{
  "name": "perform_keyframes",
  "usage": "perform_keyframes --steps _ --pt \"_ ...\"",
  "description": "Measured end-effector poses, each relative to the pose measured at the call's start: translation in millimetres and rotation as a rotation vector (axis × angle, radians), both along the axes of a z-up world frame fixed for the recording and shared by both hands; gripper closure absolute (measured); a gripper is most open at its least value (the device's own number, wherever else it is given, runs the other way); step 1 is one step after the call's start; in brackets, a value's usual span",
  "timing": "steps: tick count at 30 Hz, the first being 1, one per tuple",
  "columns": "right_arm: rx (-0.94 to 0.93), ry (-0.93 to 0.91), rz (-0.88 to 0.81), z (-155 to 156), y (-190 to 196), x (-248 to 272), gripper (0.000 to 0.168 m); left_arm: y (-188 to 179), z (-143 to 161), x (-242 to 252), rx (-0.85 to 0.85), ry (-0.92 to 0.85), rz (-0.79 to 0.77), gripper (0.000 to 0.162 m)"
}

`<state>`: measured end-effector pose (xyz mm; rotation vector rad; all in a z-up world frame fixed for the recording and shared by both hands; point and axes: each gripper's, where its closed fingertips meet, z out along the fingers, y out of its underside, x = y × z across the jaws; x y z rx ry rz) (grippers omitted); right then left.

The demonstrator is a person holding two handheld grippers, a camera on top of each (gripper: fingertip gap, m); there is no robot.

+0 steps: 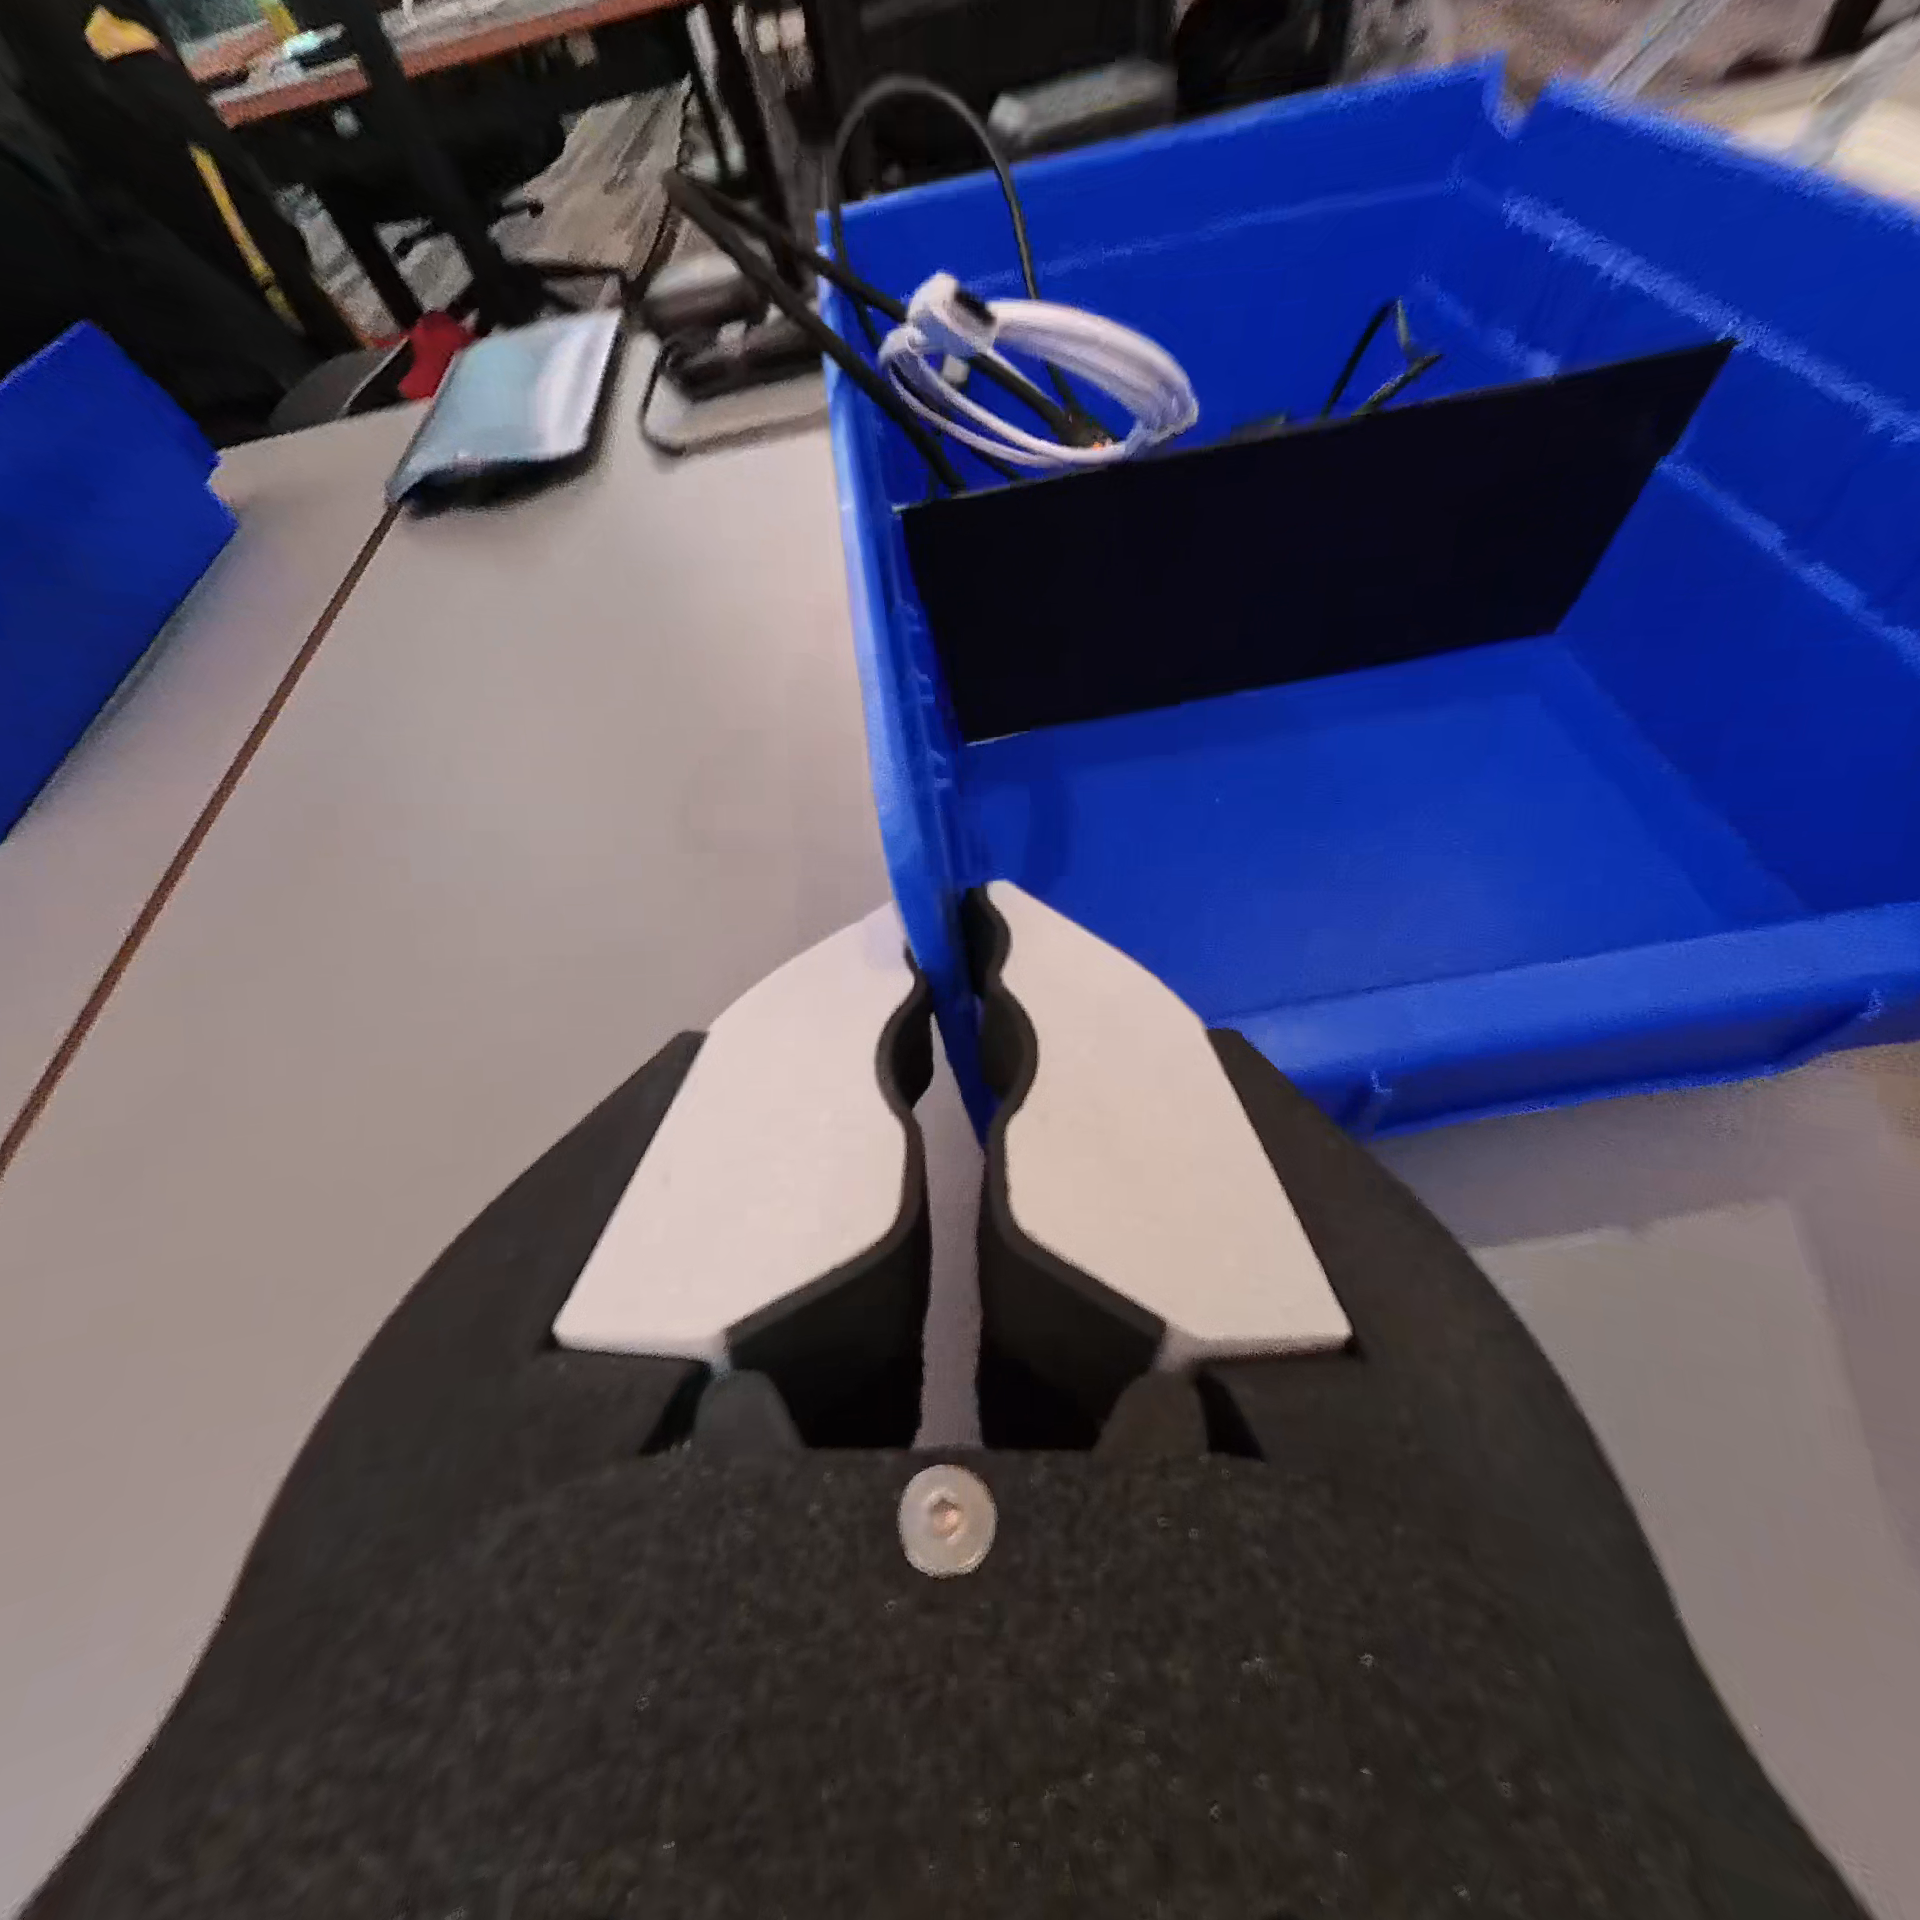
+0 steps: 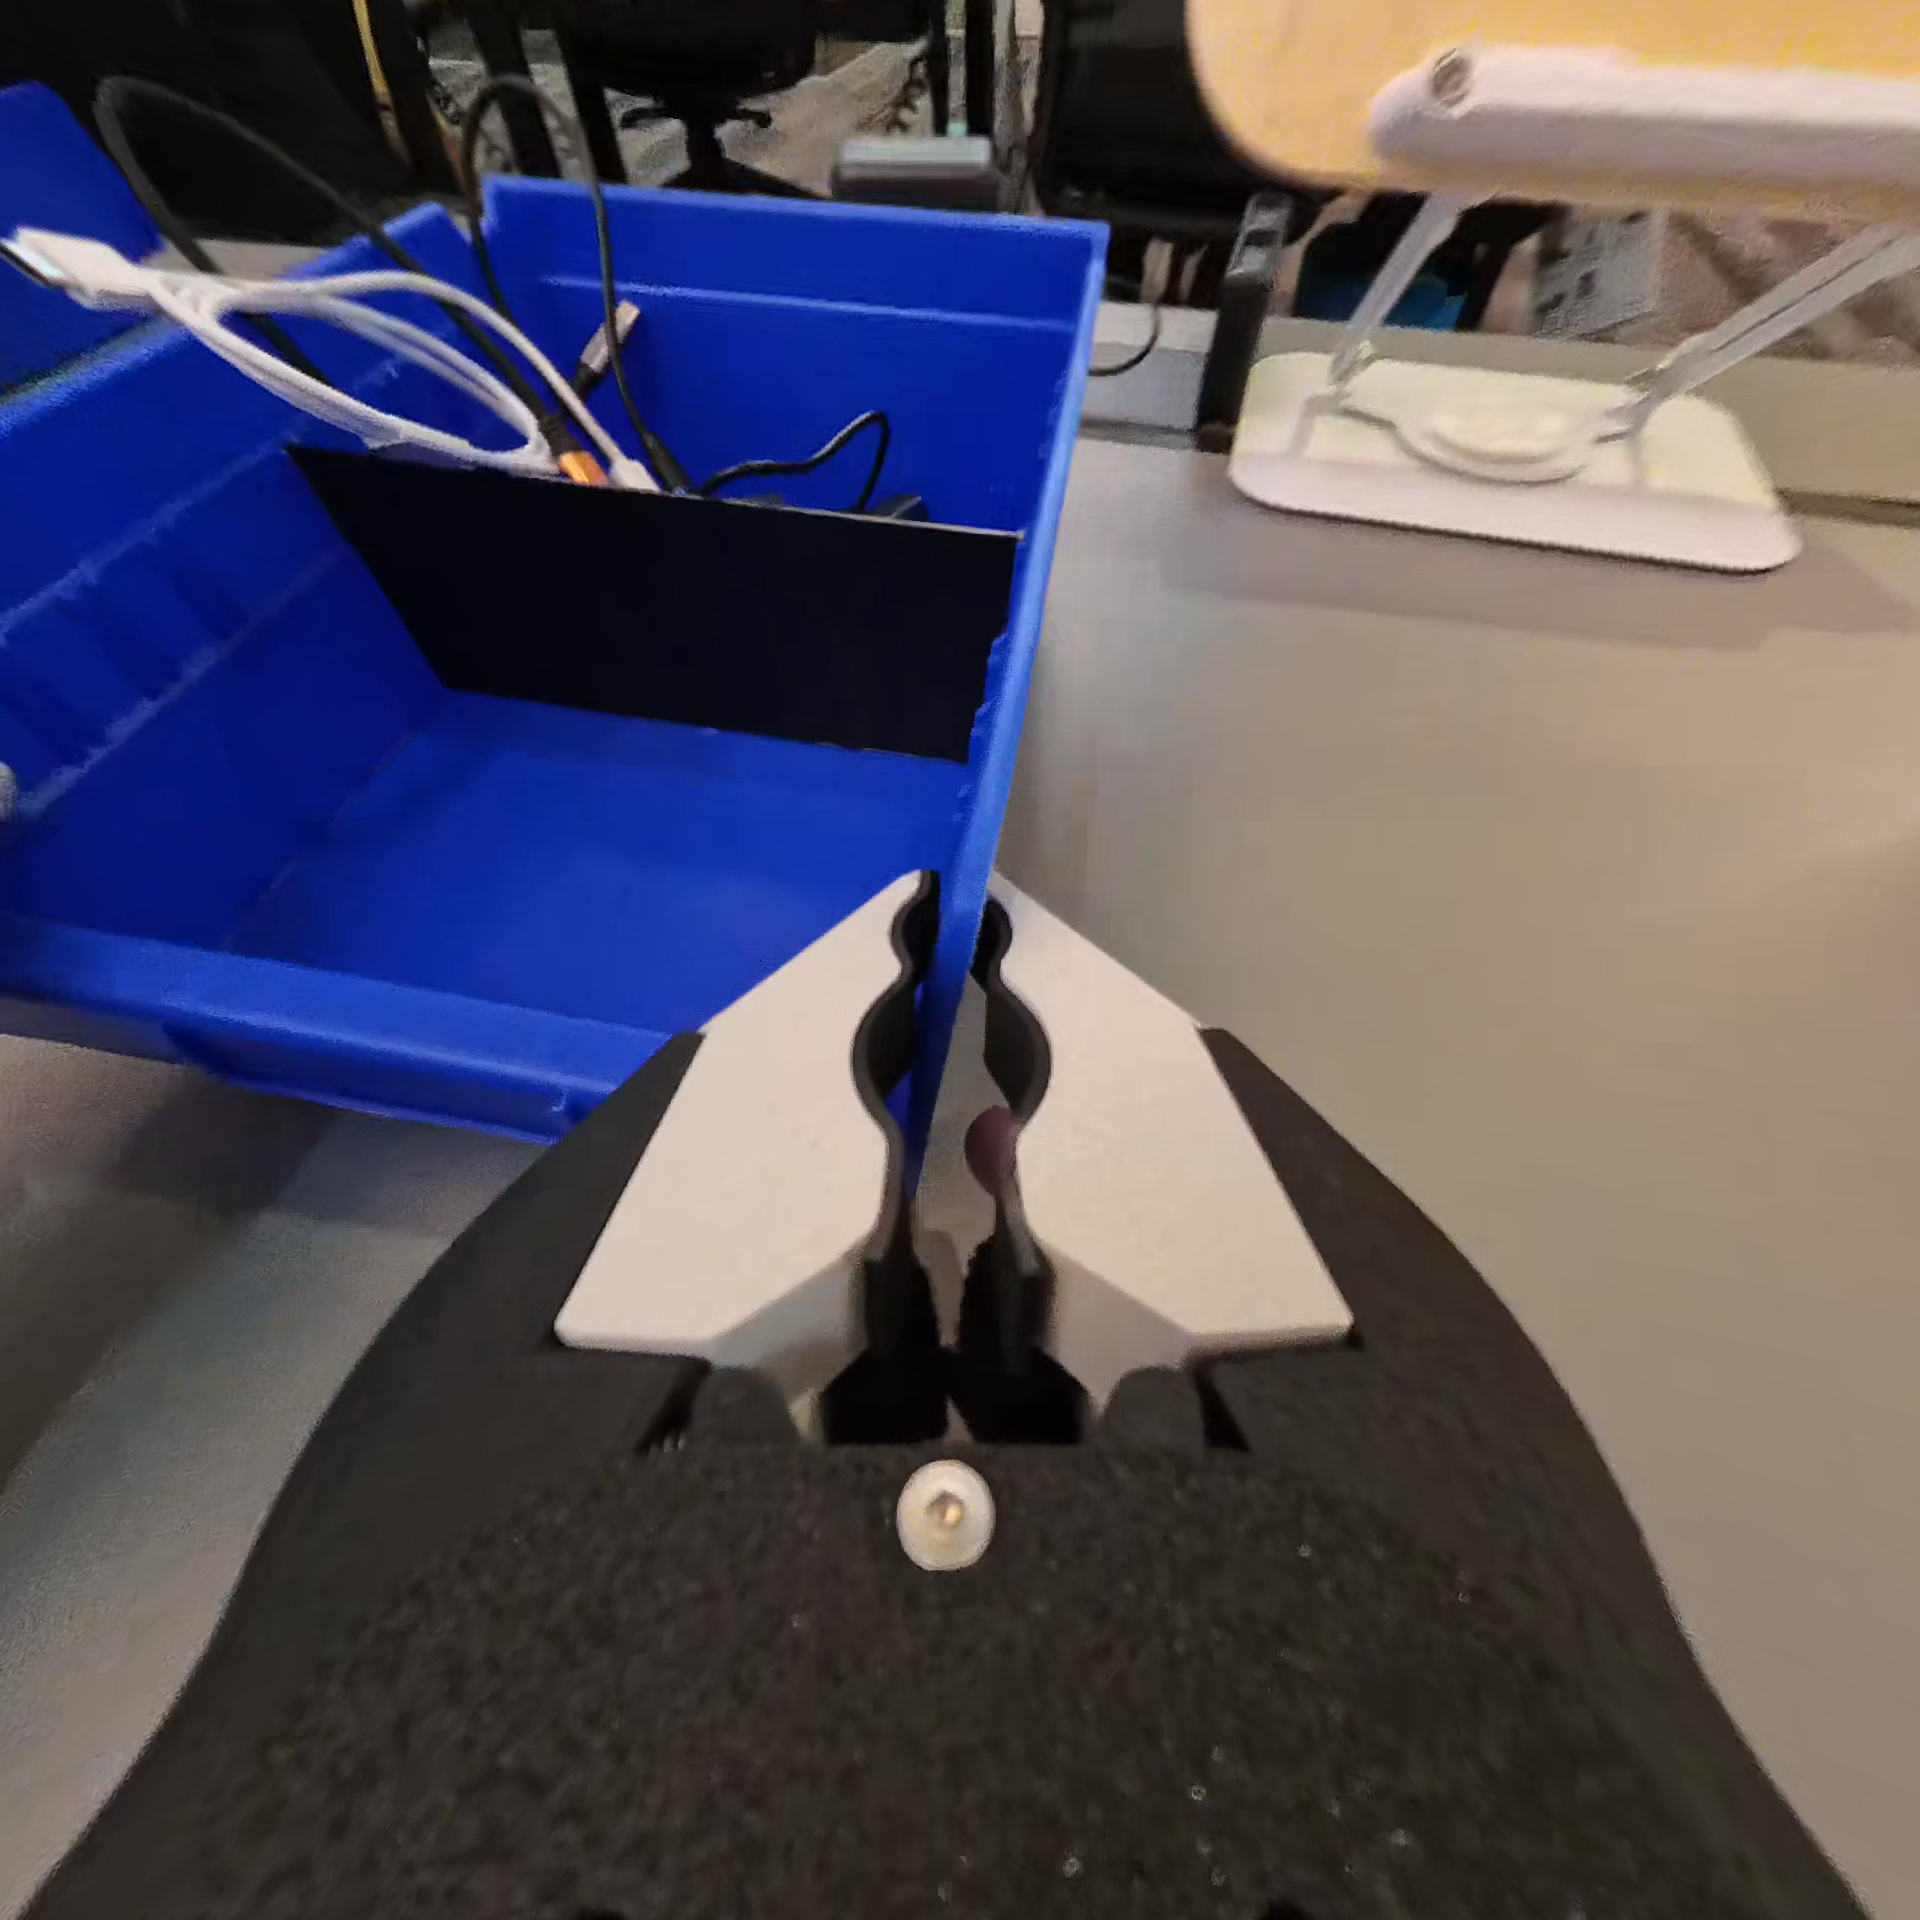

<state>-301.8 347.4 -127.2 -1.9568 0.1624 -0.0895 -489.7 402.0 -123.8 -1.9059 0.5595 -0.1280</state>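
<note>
While clamped, left gripper [image 1: 951, 966] and right gripper [image 2: 951, 935] pinch blue bin [image 1: 1403, 831] side walls

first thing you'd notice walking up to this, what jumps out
The big bright blue plastic bin on the grey table, pinched at both near corners: the left gripper is shut on its left side wall, the right gripper on its right side wall. Inside, a black flat divider panel splits it; the near compartment is bare, while the far one holds a coiled white cable tangled with thin black cables.
</note>
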Motion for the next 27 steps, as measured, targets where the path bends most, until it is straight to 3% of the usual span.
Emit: perform_keyframes --steps 3,7,11,14,18,20,24,27 --pt "0.056 -0.001 0.032 0 8 -8 0.163 9 -9 -7 -0.004 -0.057 0.016 0.158" --pt "-0.002 0.018 0.141 -1 6 -16 0.159 9 -10 -9 -0.076 -0.150 0.037 0.159" --pt "-0.088 0.057 0.384 12 -33 -27 0.151 -2 -11 -23 -0.092 -0.077 0.105 0.146" --pt "-0.183 0.101 0.475 17 -75 -5 0.126 -14 8 -23 -0.074 -0.193 0.147 0.138" --pt "-0.177 0.068 0.388 16 -118 83 0.114 -43 30 -11 -0.007 -0.371 0.104 0.140" --pt "-0.114 0.022 0.240 17 -138 150 0.111 -61 31 -6 0.051 -0.332 0.078 0.142" --pt "0.220 -0.097 -0.148 53 -199 292 0.118 -109 9 3 0.016 -0.163 0.059 0.146" --pt "0.164 -0.093 -0.236 45 -228 358 0.122 -141 19 17 0.007 -0.212 0.000 0.155"
